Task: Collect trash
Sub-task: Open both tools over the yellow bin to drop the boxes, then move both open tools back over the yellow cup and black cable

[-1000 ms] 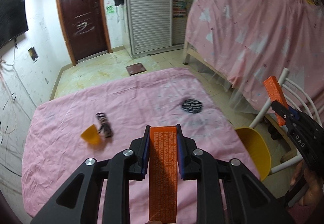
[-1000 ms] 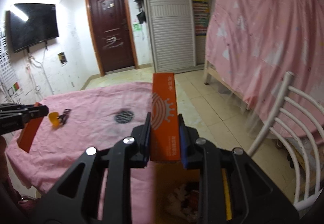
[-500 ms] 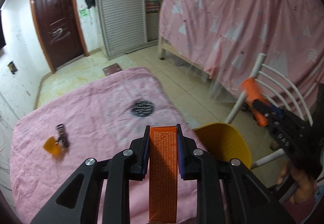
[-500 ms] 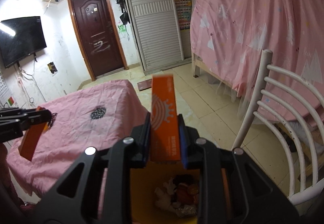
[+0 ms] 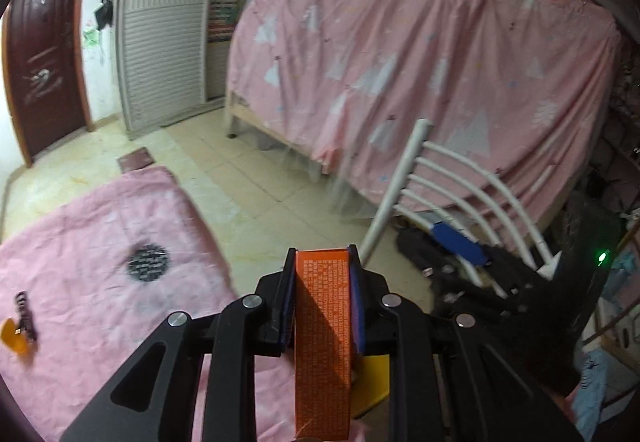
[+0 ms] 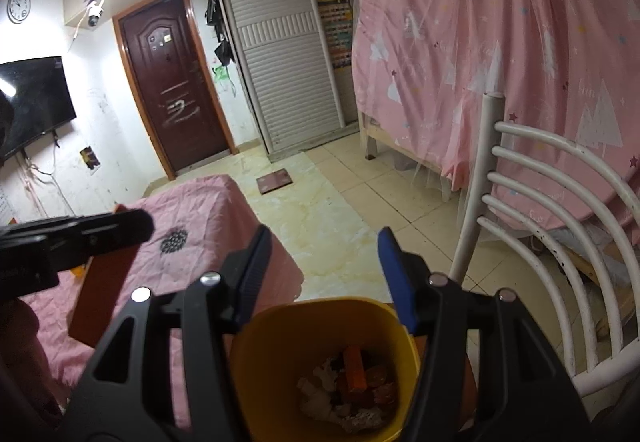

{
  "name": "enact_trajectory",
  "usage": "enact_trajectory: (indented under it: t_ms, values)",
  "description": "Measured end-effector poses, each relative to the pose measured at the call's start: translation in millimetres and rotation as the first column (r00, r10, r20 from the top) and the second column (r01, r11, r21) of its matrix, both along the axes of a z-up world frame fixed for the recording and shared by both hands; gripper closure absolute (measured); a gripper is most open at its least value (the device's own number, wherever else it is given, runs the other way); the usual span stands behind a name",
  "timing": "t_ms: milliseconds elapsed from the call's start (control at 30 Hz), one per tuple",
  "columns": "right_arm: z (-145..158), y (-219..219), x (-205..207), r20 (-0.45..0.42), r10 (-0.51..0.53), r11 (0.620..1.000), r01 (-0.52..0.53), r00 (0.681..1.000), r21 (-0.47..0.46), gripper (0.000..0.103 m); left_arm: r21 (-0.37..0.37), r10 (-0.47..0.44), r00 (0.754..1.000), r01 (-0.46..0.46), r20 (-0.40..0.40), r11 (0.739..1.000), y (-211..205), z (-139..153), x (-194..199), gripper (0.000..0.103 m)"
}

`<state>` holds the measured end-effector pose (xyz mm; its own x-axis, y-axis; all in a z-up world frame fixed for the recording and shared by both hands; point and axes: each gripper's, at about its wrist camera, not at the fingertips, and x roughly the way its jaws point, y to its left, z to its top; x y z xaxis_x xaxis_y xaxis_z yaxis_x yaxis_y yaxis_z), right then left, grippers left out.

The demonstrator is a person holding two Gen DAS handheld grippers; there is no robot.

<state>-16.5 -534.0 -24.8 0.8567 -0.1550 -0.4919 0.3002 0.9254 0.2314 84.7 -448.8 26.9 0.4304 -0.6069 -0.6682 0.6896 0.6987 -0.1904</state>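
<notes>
My left gripper [image 5: 322, 262] is shut on an orange box [image 5: 323, 342], held upright past the table's right edge, with the yellow bin [image 5: 374, 382] just below it. In the right wrist view the left gripper [image 6: 132, 226] shows at the left, still holding that box [image 6: 104, 298]. My right gripper [image 6: 324, 242] is open and empty, right above the yellow trash bin [image 6: 320, 314]. Inside the bin an orange box [image 6: 354, 368] lies on crumpled paper and wrappers.
A pink-clothed table [image 5: 92, 250] holds a dark round patch [image 5: 148, 264], a black clip [image 5: 26, 312] and a small orange piece [image 5: 14, 334]. A white chair [image 6: 540, 234] stands right of the bin. A pink-curtained bed [image 5: 400, 74] lies beyond.
My right gripper has opened and its orange box has dropped into the yellow bin. My left gripper has swung right with its box, from over the table toward the bin.
</notes>
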Motion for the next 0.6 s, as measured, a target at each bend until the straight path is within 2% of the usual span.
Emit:
enact_trajectory:
  t_ms: [67,133,233,333,600]
  values:
    - [0,0,0,0.002,-0.001,1.000,0.001,1.000,0.001,0.050,-0.007,-0.020,1.000,0.020,-0.022,1.000,-8,-1,-1,0.080]
    - [0,-1,0,0.001,-0.003,1.000,0.003,1.000,-0.002,0.049,-0.001,-0.023,0.999,0.023,-0.039,1.000,-11,-2,0,0.061]
    - [0,-1,0,0.004,-0.007,1.000,0.007,1.000,0.004,0.048,0.001,-0.016,0.999,0.016,-0.029,1.000,-11,-1,-3,0.049]
    - [-2,-1,2,-0.001,-0.002,1.000,0.002,1.000,0.006,0.044,-0.004,-0.008,0.999,0.008,-0.039,1.000,-5,0,-1,0.048]
    - [-1,15,9,-0.013,0.030,0.999,-0.030,0.999,-0.012,0.043,-0.014,0.017,0.999,-0.018,-0.040,1.000,14,4,5,0.047]
